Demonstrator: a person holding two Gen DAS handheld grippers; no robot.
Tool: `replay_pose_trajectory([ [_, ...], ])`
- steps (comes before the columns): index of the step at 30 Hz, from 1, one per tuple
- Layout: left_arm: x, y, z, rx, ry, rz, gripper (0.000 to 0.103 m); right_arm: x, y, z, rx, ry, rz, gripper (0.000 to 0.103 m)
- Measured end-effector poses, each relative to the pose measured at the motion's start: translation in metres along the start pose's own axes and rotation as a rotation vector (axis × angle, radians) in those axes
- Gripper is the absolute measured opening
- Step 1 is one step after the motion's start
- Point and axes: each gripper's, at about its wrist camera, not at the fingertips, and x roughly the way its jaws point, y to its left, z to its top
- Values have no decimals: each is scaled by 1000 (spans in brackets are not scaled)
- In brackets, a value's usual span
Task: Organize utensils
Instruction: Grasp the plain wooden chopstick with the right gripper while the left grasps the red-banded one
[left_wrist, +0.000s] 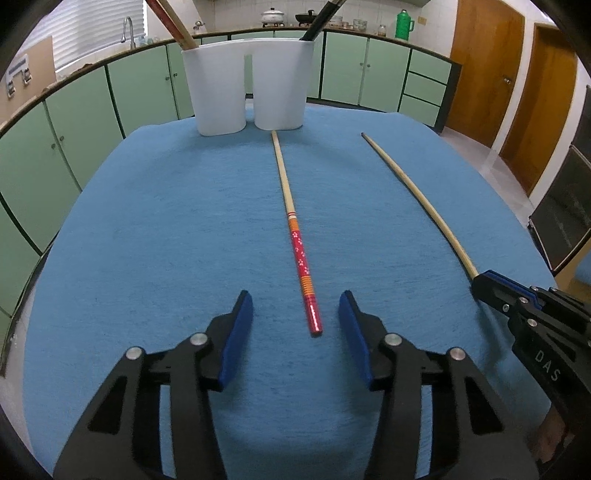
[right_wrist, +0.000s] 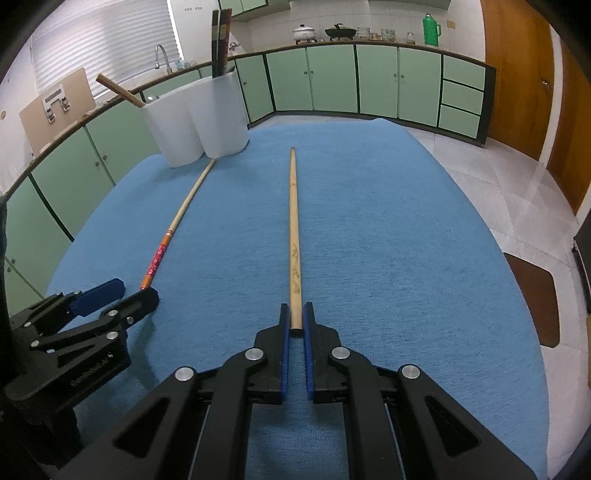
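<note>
Left gripper (left_wrist: 295, 306): the fingers (left_wrist: 240, 332) stand partly apart, low over the blue cloth; the near end of the red-patterned chopstick lies between them, and neither pad touches it.
Right gripper (right_wrist: 296, 317): the fingers (right_wrist: 284, 332) are pressed together on the near end of the plain wooden chopstick, which they hold.
Red-patterned chopstick (left_wrist: 295, 236): lies flat on the cloth, pointing away from the left gripper; its far tip comes just beside the foot of the white holder.
Plain wooden chopstick (right_wrist: 293, 229): stretches straight away from the right gripper over the cloth, to the right of the patterned one and well apart from it.
White holder (left_wrist: 251, 88): stands upright at the far end of the desk; it has two compartments, the left with a light wooden utensil (left_wrist: 177, 29) leaning out, the right with dark sticks (left_wrist: 321, 18).
Desk (left_wrist: 147, 221): covered with a blue cloth.
Background: green cabinets (right_wrist: 332, 77) run around the room under a counter that carries pots and a green flask (right_wrist: 430, 29).
</note>
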Motion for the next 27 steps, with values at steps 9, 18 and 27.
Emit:
replay_pose_trajectory([
  [9,-1,-14,-1,41,-5,14,7,-2,-2,0,10,-4,5,7],
  [18,-11,-6,-2,12,-21,-7,5,-8,1,-1,-7,-23,-13,7],
  [27,-53,3,8,43,-95,-15,5,-36,11,10,-58,-91,-17,7],
])
